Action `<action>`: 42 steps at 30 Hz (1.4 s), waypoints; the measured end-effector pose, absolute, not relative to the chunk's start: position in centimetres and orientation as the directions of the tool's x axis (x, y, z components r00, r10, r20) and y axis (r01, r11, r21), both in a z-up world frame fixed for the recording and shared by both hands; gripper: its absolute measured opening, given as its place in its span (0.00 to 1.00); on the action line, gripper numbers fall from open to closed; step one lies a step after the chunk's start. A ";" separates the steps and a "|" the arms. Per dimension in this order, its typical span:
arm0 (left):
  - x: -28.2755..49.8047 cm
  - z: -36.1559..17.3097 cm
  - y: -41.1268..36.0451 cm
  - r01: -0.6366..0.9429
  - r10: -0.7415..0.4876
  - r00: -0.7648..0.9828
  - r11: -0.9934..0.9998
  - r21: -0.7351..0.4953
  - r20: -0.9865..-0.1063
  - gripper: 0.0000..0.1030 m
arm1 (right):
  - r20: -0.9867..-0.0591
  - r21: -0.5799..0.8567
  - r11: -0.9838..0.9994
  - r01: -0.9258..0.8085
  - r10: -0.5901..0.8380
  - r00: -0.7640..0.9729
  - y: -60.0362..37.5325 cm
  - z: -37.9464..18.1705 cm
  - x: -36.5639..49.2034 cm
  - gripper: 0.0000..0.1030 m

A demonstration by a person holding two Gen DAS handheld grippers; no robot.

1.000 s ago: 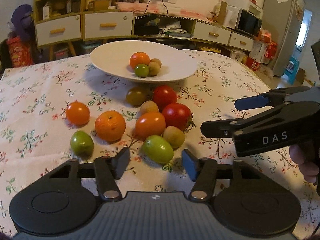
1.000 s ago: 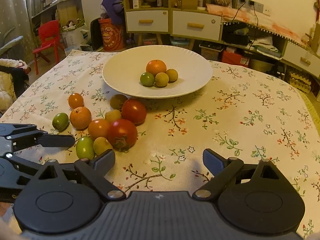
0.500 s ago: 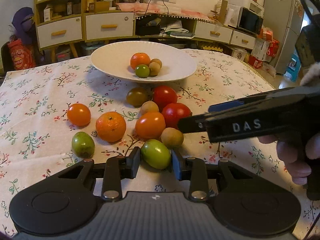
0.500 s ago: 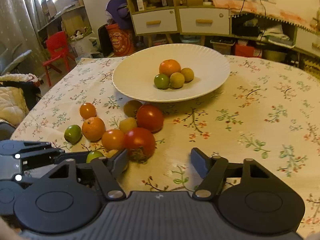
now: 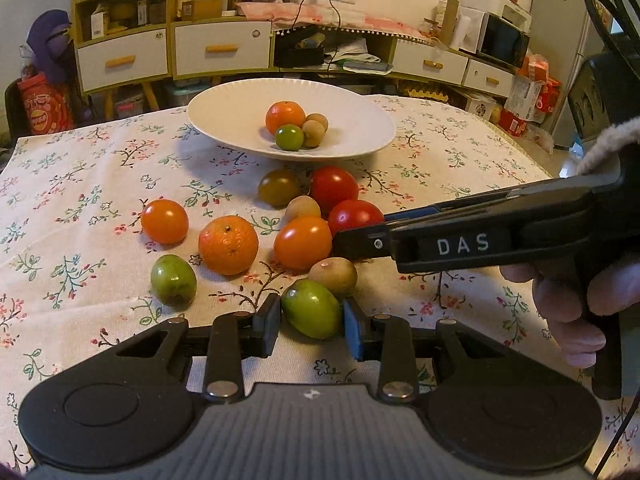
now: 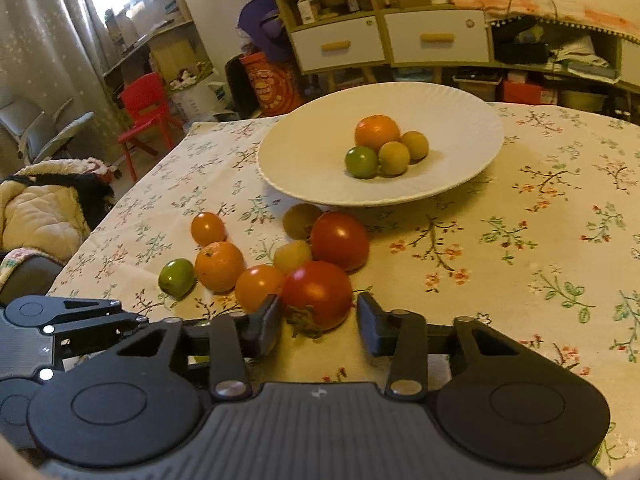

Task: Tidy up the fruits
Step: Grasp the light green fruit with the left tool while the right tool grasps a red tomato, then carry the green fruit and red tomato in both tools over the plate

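Note:
A white plate (image 5: 224,120) at the table's far middle holds an orange, a green fruit and two small brown fruits. Several loose fruits lie in front of it. My left gripper (image 5: 311,322) has its pads against both sides of a green fruit (image 5: 310,312) on the cloth. My right gripper (image 6: 318,320) straddles a red tomato (image 6: 318,292); its left pad touches the tomato and a small gap shows at the right pad. The right gripper also shows from the side in the left wrist view (image 5: 360,236).
Loose on the floral tablecloth (image 5: 80,168): an orange (image 5: 228,244), orange tomatoes (image 5: 165,221), another green fruit (image 5: 173,280), a second red tomato (image 5: 333,188), brown fruits (image 5: 333,276). Cabinets stand behind the table; a red chair (image 6: 146,120) is to the left.
Both grippers moved forward and narrowed. The left one closed around the green fruit. The right one swung in over the pile and closed around the red tomato.

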State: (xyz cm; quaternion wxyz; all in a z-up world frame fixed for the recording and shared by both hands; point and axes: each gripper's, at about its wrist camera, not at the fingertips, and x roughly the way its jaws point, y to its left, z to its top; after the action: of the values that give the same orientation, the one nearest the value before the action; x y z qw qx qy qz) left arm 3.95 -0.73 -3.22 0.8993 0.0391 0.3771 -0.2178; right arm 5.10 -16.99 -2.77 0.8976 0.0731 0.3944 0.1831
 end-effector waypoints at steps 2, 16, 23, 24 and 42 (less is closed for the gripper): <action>3.9 -3.2 -0.7 0.420 -0.361 0.621 0.903 -0.094 -0.695 0.31 | -0.680 0.265 0.924 -0.276 0.382 0.626 -16.9 -2.7 5.0 0.35; 3.7 -2.4 -0.4 0.407 -0.362 0.628 0.907 -0.106 -0.689 0.31 | -0.704 0.253 0.935 -0.249 0.354 0.615 -16.7 -2.0 4.6 0.34; 3.8 -1.8 -0.4 0.399 -0.364 0.624 0.909 -0.118 -0.691 0.31 | -0.705 0.254 0.937 -0.239 0.349 0.617 -16.7 -1.3 4.2 0.34; 3.8 -1.6 -0.4 0.397 -0.366 0.625 0.910 -0.122 -0.689 0.31 | -0.705 0.254 0.938 -0.237 0.348 0.619 -16.7 -1.2 4.1 0.34; 6.0 1.1 -1.7 0.342 -0.377 0.672 0.921 -0.184 -0.638 0.31 | -0.646 0.247 0.950 -0.192 0.309 0.698 -17.8 1.2 4.5 0.34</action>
State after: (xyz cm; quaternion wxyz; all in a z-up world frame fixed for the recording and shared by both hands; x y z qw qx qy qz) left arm 6.03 -1.72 1.09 0.9139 -0.0243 0.3542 -0.1968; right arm 4.48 -17.80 1.23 0.9179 0.0804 0.3640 0.1364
